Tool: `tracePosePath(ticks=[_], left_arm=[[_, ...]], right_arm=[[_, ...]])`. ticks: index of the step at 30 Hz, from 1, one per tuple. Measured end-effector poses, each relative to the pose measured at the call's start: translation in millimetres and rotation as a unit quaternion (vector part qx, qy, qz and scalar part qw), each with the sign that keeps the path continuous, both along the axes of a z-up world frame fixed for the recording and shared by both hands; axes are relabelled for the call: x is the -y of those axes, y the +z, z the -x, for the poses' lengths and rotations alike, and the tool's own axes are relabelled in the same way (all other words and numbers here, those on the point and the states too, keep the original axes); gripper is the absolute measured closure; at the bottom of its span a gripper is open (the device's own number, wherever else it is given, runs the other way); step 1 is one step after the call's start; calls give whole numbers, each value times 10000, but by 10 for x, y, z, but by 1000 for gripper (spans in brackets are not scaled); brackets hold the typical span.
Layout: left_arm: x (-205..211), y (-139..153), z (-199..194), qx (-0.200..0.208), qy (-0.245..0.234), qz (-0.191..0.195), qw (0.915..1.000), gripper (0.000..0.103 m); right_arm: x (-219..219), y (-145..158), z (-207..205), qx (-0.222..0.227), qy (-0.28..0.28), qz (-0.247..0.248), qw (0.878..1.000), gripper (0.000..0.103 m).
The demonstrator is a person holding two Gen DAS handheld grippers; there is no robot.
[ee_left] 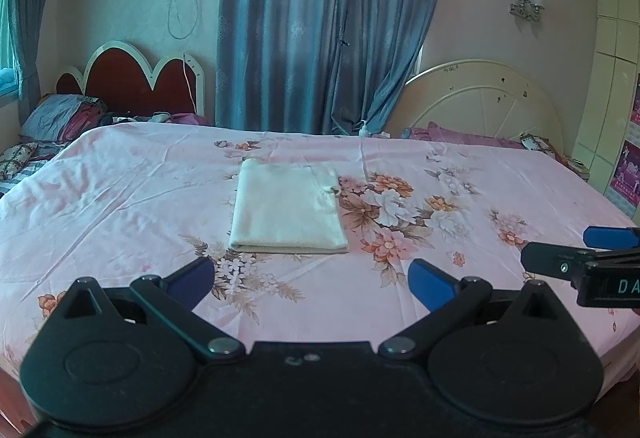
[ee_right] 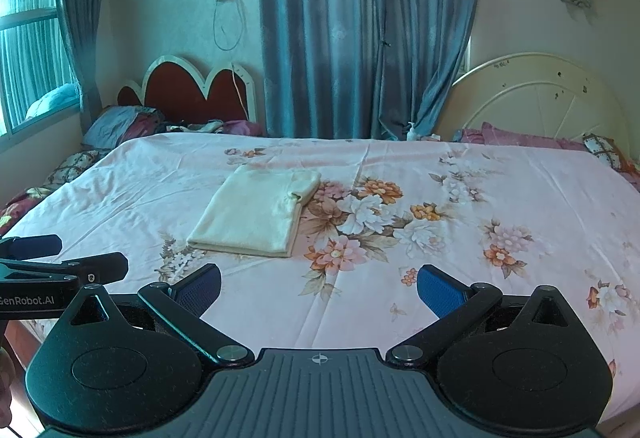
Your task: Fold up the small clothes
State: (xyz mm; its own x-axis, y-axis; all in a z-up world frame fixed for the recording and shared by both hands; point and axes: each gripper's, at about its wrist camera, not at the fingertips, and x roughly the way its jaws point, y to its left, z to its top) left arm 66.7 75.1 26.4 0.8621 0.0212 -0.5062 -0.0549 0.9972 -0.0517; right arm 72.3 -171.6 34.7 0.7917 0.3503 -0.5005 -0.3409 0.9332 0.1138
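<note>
Both jaws of the left hand-held gripper [ee_left: 312, 280] stand spread wide with nothing between its blue pads, held above the near edge of the bed [ee_left: 120, 198], which is covered by a pink sheet printed with orange and white flowers. Just to its right, the right hand-held gripper [ee_right: 319, 288] is likewise spread apart and empty, also over the near edge; its blue-tipped fingers [ee_left: 608, 237] show at the right border of the left wrist view. A cream-coloured small garment folded into a flat rectangle [ee_left: 288, 206] lies on the sheet around the middle of the bed, ahead of the left hand-held gripper and apart from both, its folded edge toward the near side. Beyond the far edge hang blue-grey curtains [ee_left: 320, 18], with a red scalloped headboard [ee_left: 136, 78] to the left and a cream rounded headboard [ee_left: 488, 98] to the right.
</note>
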Motion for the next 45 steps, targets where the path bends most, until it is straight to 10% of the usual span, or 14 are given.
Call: tracePosePath(ticks=[45], left_arm=[[-121, 41, -38, 82, -113, -80, 9999, 0]], right_arm=[[-107, 31, -13, 78, -64, -7, 9999, 0]])
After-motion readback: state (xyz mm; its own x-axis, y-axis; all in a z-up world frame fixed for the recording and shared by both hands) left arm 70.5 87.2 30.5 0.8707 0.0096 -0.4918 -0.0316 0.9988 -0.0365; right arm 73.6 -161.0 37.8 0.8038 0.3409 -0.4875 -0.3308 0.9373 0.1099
